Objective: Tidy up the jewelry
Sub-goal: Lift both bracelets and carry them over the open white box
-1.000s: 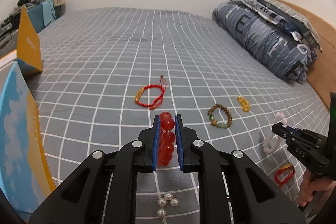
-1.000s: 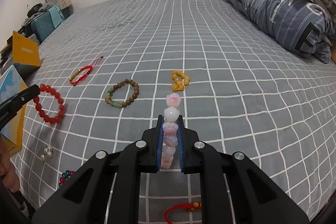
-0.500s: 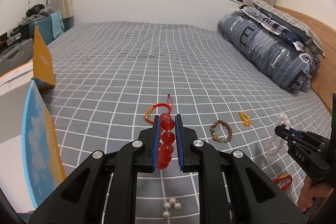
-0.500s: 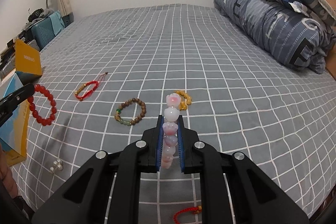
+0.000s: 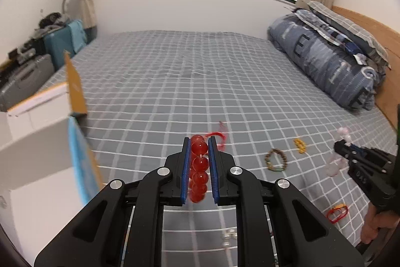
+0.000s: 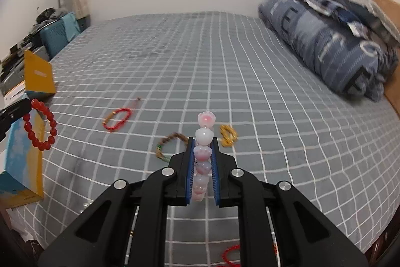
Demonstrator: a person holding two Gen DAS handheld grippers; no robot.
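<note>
Both of my grippers have risen since a second ago, and the grey checked bed (image 5: 175,91) now sits lower beneath them. My left gripper (image 5: 199,149) has its blue-padded fingers clamped on the red glass-bead bracelet (image 5: 199,167), which hangs off the bed beside the white open box (image 5: 37,137). My right gripper (image 6: 203,154) is clamped on the pale pink bead bracelet (image 6: 203,139). Lying on the bed are a red cord bracelet (image 6: 117,119), a brown wooden-bead bracelet (image 5: 276,159) and a small yellow bead piece (image 6: 228,135).
</note>
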